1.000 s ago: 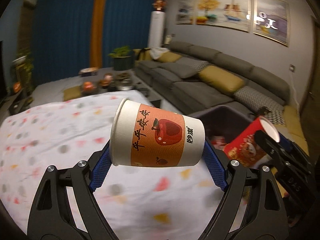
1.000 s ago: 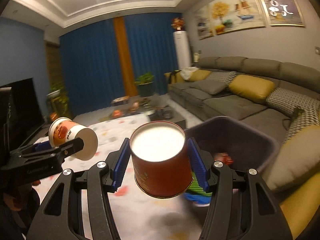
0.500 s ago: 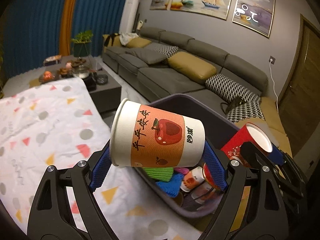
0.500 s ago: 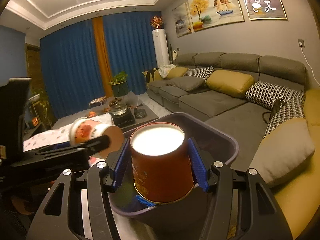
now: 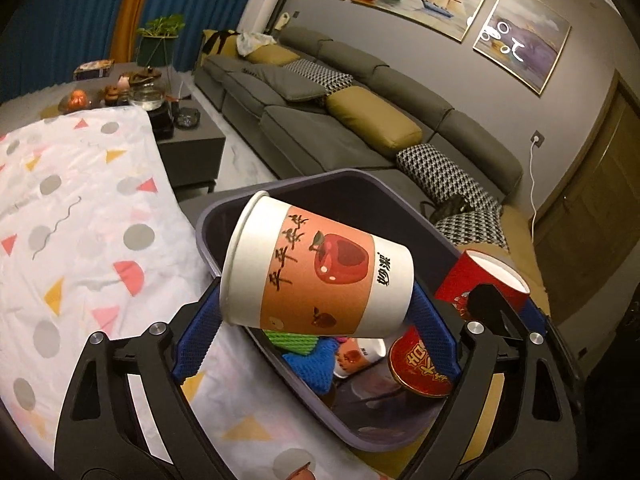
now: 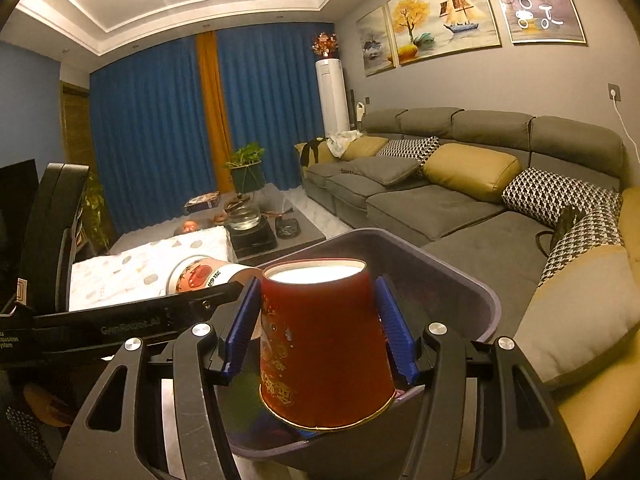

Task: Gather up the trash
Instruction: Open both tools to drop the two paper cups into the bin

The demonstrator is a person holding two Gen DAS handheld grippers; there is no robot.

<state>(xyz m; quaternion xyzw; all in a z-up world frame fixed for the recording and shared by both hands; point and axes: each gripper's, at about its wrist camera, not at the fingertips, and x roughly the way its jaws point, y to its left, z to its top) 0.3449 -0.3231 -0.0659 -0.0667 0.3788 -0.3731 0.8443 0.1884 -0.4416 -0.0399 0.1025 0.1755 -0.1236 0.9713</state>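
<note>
Dark grey plastic bin [image 5: 404, 196], smooth-walled and open-topped, served as landmark; it stood at the edge of the bench under a white cloth with coloured shapes [image 5: 88, 216]. Step in hand, as judged: dropping. Left gripper [image 5: 316, 316] was clamped on a white-and-orange paper cup with apple print [image 5: 316, 276], on its side over the bin. Right gripper [image 6: 318, 332] pinched an inverted red paper cup [image 6: 320, 344] above it. Next: spread jaws. Discarded cups and knitted pieces lay inside.
</note>
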